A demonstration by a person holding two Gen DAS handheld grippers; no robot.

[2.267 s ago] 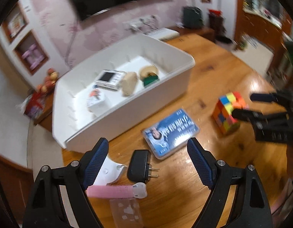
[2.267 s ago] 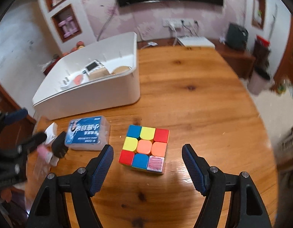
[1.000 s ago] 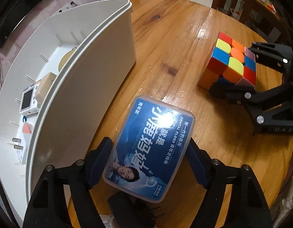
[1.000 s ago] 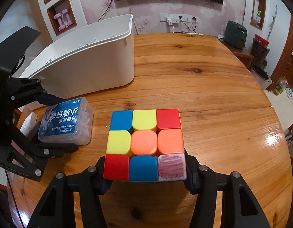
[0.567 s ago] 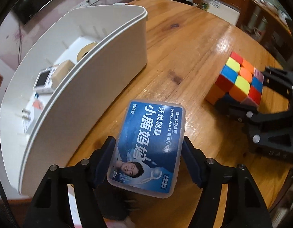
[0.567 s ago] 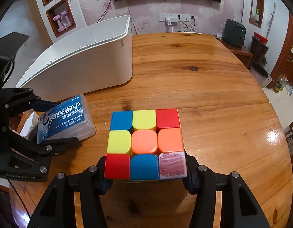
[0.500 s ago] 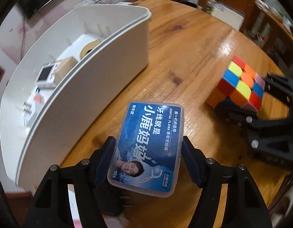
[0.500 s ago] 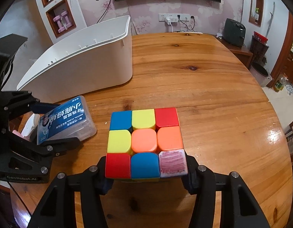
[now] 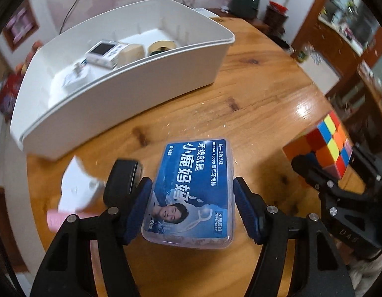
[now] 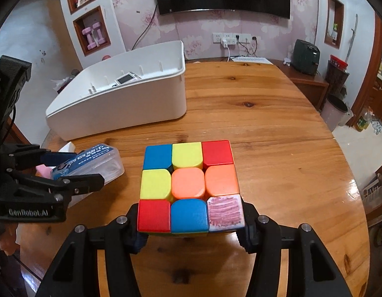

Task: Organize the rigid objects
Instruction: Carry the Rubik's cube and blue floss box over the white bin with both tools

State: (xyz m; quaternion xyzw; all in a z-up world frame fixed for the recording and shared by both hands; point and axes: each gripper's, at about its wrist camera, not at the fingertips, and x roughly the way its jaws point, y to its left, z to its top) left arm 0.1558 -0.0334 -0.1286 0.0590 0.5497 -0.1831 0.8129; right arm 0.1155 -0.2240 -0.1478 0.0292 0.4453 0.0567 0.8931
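A clear dental floss box (image 9: pixel 195 185) with a blue label sits between the blue pads of my left gripper (image 9: pixel 191 198). The jaws are closing and press its long sides; the box hangs slightly above the wooden table (image 10: pixel 265 148). My right gripper (image 10: pixel 192 222) is shut on a multicoloured puzzle cube (image 10: pixel 188 180), gripping its near lower edge, lifted a little off the table. In the right wrist view the left gripper (image 10: pixel 77 170) and floss box (image 10: pixel 99 165) are at the left. The white bin (image 9: pixel 141 84) stands beyond both.
The bin holds a small screen device (image 9: pixel 103 53), a beige block (image 9: pixel 132 49), a tape roll (image 9: pixel 161 47) and a white plug (image 9: pixel 74 74). A black charger (image 9: pixel 124 175), a white holder (image 9: pixel 75 188) and a pink item (image 9: pixel 59 219) lie left of the floss box.
Both grippers rose with their loads. The left one rolled and tightened on the floss box, so the bin's inside now shows more. The cube came off the table.
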